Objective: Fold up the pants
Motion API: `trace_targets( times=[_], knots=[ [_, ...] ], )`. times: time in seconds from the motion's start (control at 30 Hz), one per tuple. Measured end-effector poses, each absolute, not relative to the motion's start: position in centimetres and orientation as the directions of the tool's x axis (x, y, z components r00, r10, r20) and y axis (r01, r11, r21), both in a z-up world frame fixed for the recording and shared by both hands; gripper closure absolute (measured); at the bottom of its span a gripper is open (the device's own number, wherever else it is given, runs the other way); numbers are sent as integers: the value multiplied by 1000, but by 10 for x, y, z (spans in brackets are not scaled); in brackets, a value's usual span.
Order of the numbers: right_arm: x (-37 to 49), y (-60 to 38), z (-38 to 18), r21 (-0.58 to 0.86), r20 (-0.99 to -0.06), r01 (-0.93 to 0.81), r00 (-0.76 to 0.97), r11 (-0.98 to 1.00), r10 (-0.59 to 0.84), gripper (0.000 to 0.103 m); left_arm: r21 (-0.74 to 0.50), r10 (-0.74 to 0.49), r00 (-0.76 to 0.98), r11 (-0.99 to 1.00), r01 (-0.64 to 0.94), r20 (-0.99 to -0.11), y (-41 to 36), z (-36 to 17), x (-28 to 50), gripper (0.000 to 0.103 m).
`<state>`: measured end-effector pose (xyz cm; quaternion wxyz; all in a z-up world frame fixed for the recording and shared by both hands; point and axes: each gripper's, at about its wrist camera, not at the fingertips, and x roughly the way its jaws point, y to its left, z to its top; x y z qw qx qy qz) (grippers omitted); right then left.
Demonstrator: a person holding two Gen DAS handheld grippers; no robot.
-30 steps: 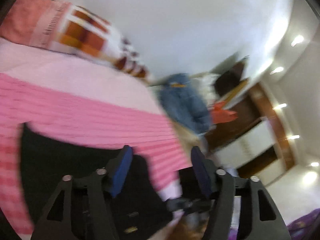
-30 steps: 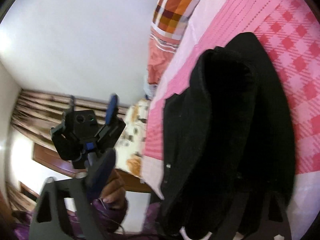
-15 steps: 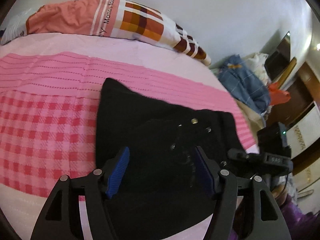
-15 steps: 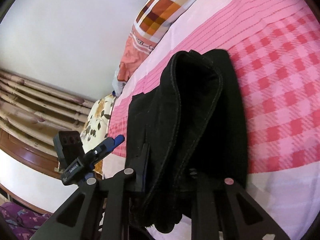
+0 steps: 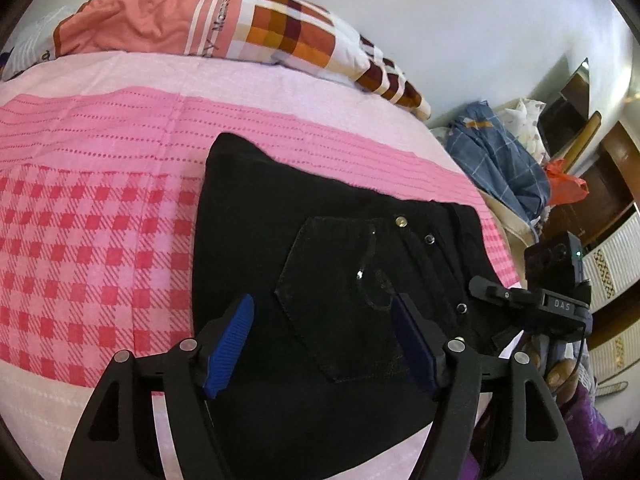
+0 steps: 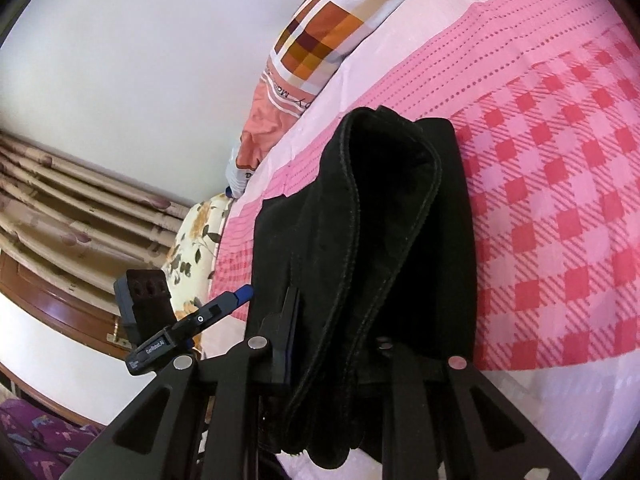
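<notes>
Item: black pants (image 5: 320, 240), lying on the bed (image 5: 92, 248) over a pink checked sheet, already doubled into a compact bundle with a back pocket (image 5: 344, 300) and rivets facing up. Left gripper (image 5: 324, 344): we see its jaws standing apart, blue pads either side of the pocket, hovering above the cloth and holding nothing. Right gripper (image 6: 336, 344): we see a thick fold of the pants passing between its jaws, which look clamped on that layered edge near the bed's side; the far pad is hidden by cloth, so we judge the grip from the bunching alone. Also noted: pillow (image 5: 224, 20) at the head of the bed, a blue garment (image 5: 496, 168) on furniture beyond, curtains (image 6: 80, 208) in the right view. Risks, as we judge them: the clamped edge is bulky and may hold only the outer layers, so a pull could peel the stack apart and undo the fold; the bundle sits close to the bed's edge and could slide off if dragged that way; with the left gripper not pinning the cloth, any tug may skew the whole pile.
</notes>
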<state>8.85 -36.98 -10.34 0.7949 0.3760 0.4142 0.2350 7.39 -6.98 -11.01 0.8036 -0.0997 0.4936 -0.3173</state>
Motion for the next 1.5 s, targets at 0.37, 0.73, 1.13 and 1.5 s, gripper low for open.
trace_targets(
  times=[0.37,0.73,1.13,1.5],
  knots=[
    [86,-385,-127,847,-448,-10,525,532,724,80,-457,-596,306,784,420,-742,-69,-113,68,30],
    [84,-383,-125,771,-515,-38,548,635,659,88,-463,-585,344,803,376,-735,-31,-107,76,30],
    [81,-386,-132,774,-478,-77,580,629,660,91,-248,-423,405,875,417,-811,-47,-107,60,30],
    [77,-381,-133,769,-485,-58,596,637,640,91,-136,-347,440,887,442,-828,-60,-105,60,30]
  ],
)
